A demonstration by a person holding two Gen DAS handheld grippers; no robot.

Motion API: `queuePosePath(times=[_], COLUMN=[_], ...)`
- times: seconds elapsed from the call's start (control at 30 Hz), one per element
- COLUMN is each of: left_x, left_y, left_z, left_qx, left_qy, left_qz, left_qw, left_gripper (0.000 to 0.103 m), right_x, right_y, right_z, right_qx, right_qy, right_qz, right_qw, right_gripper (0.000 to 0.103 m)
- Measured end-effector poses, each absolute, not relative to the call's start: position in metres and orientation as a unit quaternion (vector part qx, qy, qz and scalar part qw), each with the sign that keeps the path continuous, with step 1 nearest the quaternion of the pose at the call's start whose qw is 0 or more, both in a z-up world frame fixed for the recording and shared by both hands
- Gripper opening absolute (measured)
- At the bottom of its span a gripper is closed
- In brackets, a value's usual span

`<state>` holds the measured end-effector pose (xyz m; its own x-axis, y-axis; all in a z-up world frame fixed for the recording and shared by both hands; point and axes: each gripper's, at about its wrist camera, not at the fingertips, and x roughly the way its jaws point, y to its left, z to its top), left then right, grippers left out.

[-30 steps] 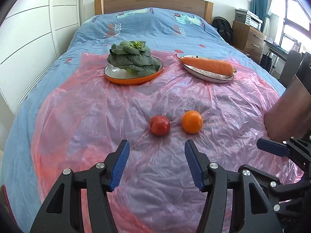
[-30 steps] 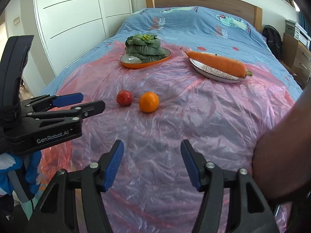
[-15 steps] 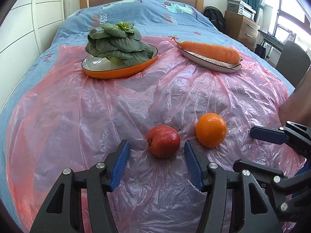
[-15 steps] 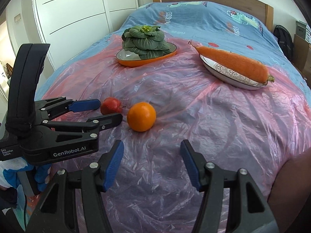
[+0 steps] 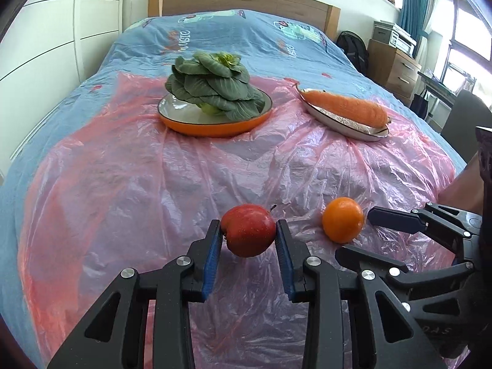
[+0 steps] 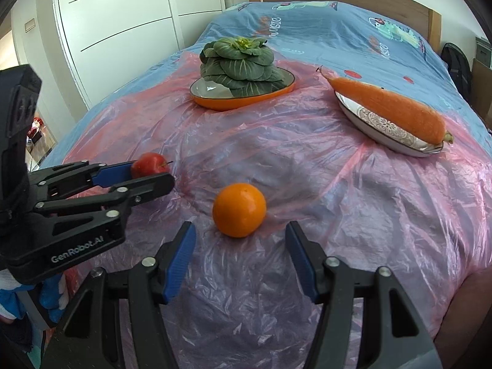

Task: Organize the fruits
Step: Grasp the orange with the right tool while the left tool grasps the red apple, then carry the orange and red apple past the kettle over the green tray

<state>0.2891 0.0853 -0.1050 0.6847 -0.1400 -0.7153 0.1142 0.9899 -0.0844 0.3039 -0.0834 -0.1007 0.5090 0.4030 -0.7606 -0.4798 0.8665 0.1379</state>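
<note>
Your left gripper (image 5: 248,237) is closing on the red apple (image 5: 247,229), blue pads touching both its sides, near centre of the pink plastic sheet (image 5: 123,184). Finish the squeeze before lifting; keep the pads across the widest part so it won't roll out. Your right gripper (image 6: 240,256) is released, jaws wide, with the orange (image 6: 239,209) just ahead of the tips, not yet between them. Push further forward until the pads straddle it, then clamp. Far off, the bok choy (image 5: 212,84) plate and carrot (image 5: 347,107) dish look like destinations.
</note>
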Motion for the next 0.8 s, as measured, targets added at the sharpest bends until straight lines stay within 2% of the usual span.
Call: queuePosePath(times=[0.1, 0.17, 0.23, 0.37, 0.8], left_x=[0.280, 0.274, 0.270, 0.265, 0.265], left_y=[0.097, 0.104, 0.110, 0.115, 0.132], left_z=[-0.103, -0.103, -0.104, -0.107, -0.108], left_qx=[-0.037, -0.051, -0.063, -0.083, -0.120], left_qy=[0.385, 0.380, 0.377, 0.373, 0.369], left_qz=[-0.046, -0.035, -0.027, -0.034, -0.029], left_qw=[0.921, 0.923, 0.924, 0.924, 0.921], left_gripper=[0.030, 0.030, 0.030, 0.030, 0.030], right_x=[0.309, 0.312, 0.315, 0.316, 0.305], right_y=[-0.080, -0.076, -0.074, -0.070, -0.067], right_z=[-0.102, -0.104, -0.106, -0.109, -0.098], right_qx=[-0.043, -0.047, -0.051, -0.062, -0.063], right_qy=[0.427, 0.428, 0.429, 0.425, 0.409], right_qz=[0.251, 0.248, 0.242, 0.233, 0.220], right_qw=[0.867, 0.868, 0.869, 0.872, 0.883], right_gripper=[0.088, 0.076, 0.073, 0.048, 0.047])
